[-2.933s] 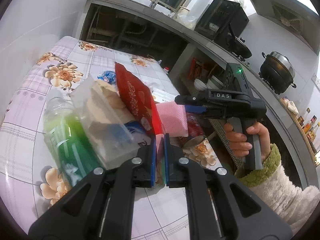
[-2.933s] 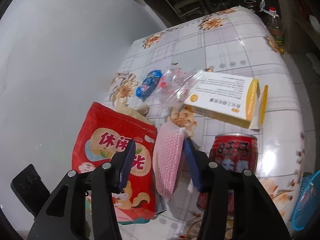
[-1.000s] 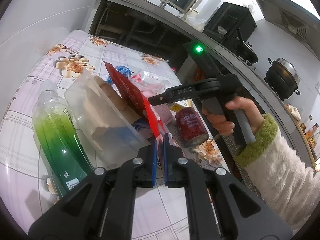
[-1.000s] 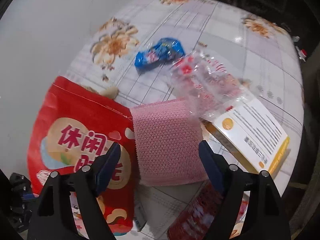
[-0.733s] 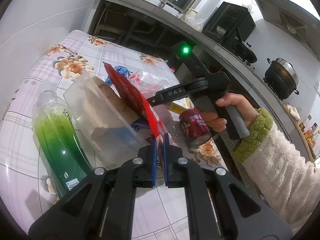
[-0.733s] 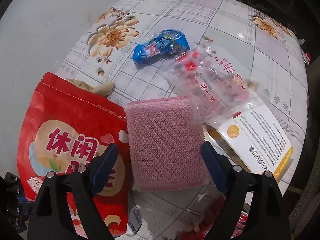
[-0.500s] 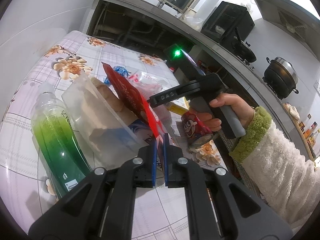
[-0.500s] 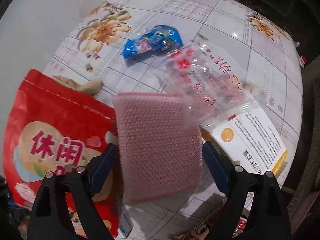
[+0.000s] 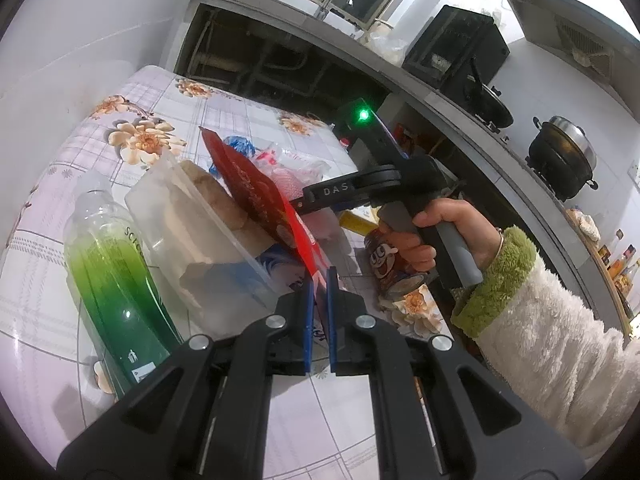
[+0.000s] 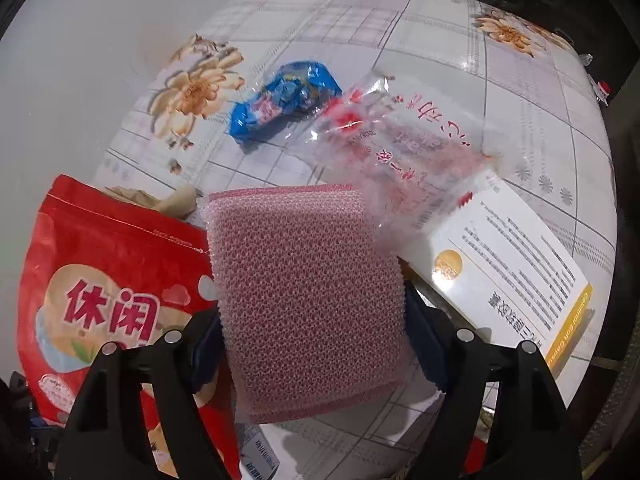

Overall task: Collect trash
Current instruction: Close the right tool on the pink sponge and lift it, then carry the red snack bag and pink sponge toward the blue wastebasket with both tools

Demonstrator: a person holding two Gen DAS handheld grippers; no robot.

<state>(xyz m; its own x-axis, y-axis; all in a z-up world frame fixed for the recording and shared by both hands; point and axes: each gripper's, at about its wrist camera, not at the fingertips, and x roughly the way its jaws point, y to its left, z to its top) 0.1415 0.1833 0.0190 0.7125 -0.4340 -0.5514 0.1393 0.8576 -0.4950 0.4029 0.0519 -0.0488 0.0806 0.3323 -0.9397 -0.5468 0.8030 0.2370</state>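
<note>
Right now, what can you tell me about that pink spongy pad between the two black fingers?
The pink pad is a rectangular scrubbing sponge covered in knobbly mesh, thick and soft-looking. It lies flat-faced toward the camera, between the right gripper, whose jaws have just been closing and now meet its side edges. Its left edge overlaps the red snack bag; a clear wrapper lies past its top right corner.

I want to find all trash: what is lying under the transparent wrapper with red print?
Under the transparent wrapper its near edge covers a corner of the white and yellow box; the tablecloth shows through elsewhere.
</note>
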